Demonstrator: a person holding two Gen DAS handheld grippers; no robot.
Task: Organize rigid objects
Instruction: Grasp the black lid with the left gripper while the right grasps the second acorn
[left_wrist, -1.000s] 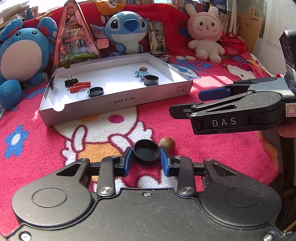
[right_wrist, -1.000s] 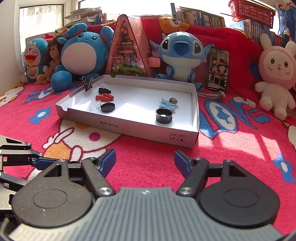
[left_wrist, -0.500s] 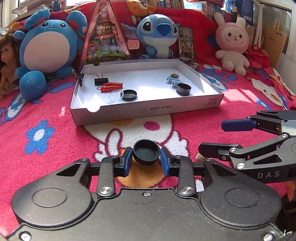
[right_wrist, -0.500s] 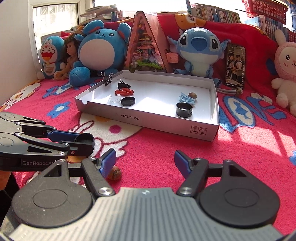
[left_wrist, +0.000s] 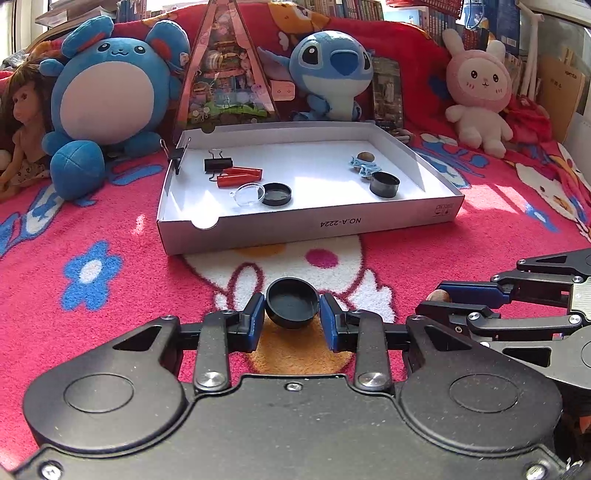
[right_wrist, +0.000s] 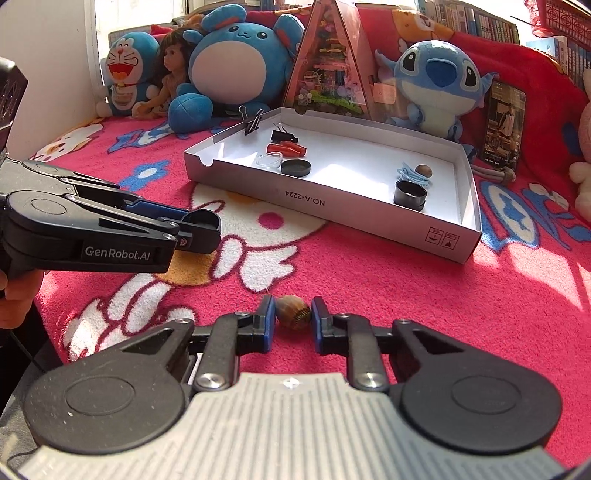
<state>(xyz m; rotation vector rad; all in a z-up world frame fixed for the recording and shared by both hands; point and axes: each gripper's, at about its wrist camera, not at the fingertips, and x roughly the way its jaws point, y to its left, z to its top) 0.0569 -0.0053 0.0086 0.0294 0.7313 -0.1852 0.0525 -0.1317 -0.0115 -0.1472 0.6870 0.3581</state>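
1. The left gripper (left_wrist: 292, 319) has its blue-padded jaws closed on a small round black plastic cap (left_wrist: 292, 302), which it holds above the pink cartoon-print fleece blanket (left_wrist: 110, 295), hollow side facing the camera.
2. The right gripper (right_wrist: 293, 320) has just been closing its jaws; they now pinch a small brown ridged nut-like bead (right_wrist: 293, 311) low over the blanket.
3. In the left wrist view the two grippers sit side by side, the right one entering from the right edge.
4. Beyond them lies a shallow white cardboard box lid (left_wrist: 310, 226) printed "NO.A-2224".
5. In its left part rest a black binder clip (left_wrist: 218, 164), two red cylindrical pieces (left_wrist: 240, 175), a clear plastic dome lid (left_wrist: 246, 192) and a flat black round lid (left_wrist: 276, 194).
6. In its right part sit a black cylindrical ring (left_wrist: 385, 184), a light blue tangled band (left_wrist: 364, 166) and a second brown bead (left_wrist: 366, 156).
7. Another black binder clip (right_wrist: 253, 120) grips the box's left wall.
8. Plush toys line the back, among them a round blue mouse plush (left_wrist: 107, 99).
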